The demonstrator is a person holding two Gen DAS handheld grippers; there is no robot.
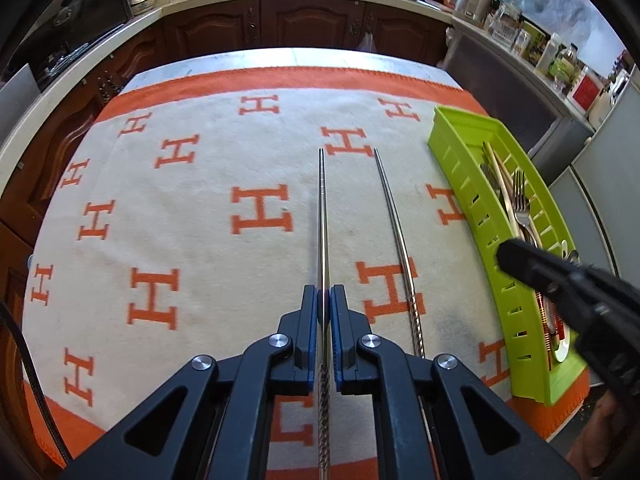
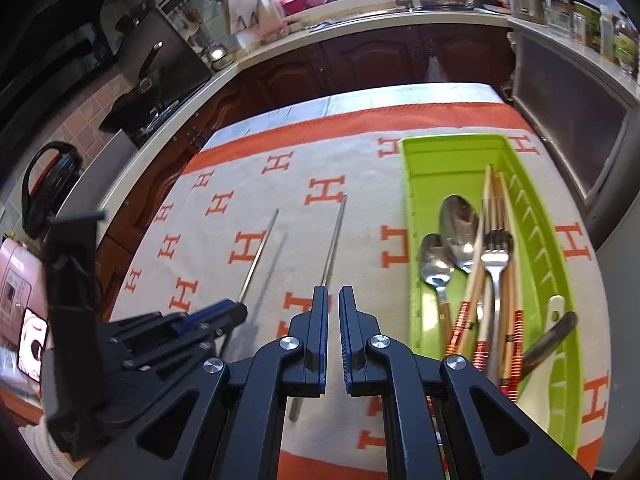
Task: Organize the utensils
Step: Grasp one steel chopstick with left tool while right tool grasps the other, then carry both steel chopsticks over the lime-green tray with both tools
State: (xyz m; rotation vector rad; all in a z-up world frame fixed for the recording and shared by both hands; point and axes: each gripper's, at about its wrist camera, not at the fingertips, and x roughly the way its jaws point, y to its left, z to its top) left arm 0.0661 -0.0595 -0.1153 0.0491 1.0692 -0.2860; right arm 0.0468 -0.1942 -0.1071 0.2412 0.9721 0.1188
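My left gripper (image 1: 324, 294) is shut on a metal chopstick (image 1: 322, 208) and holds it above the cloth, tip pointing away; it also shows in the right wrist view (image 2: 224, 312) with its chopstick (image 2: 260, 252). A second metal chopstick (image 1: 394, 232) lies on the cloth just to its right, seen also in the right wrist view (image 2: 334, 240). My right gripper (image 2: 334, 296) is slightly open and empty, above the near end of that lying chopstick. A green tray (image 2: 416, 184) at the right holds spoons (image 2: 458, 228), a fork (image 2: 496, 256) and wooden chopsticks (image 2: 486, 208).
The table is covered by a cream and orange H-patterned cloth (image 1: 180, 220). The green tray (image 1: 452, 148) stands along its right edge. Dark wooden kitchen cabinets (image 1: 312, 24) and a crowded counter run behind, with a steel appliance (image 2: 572, 112) at the right.
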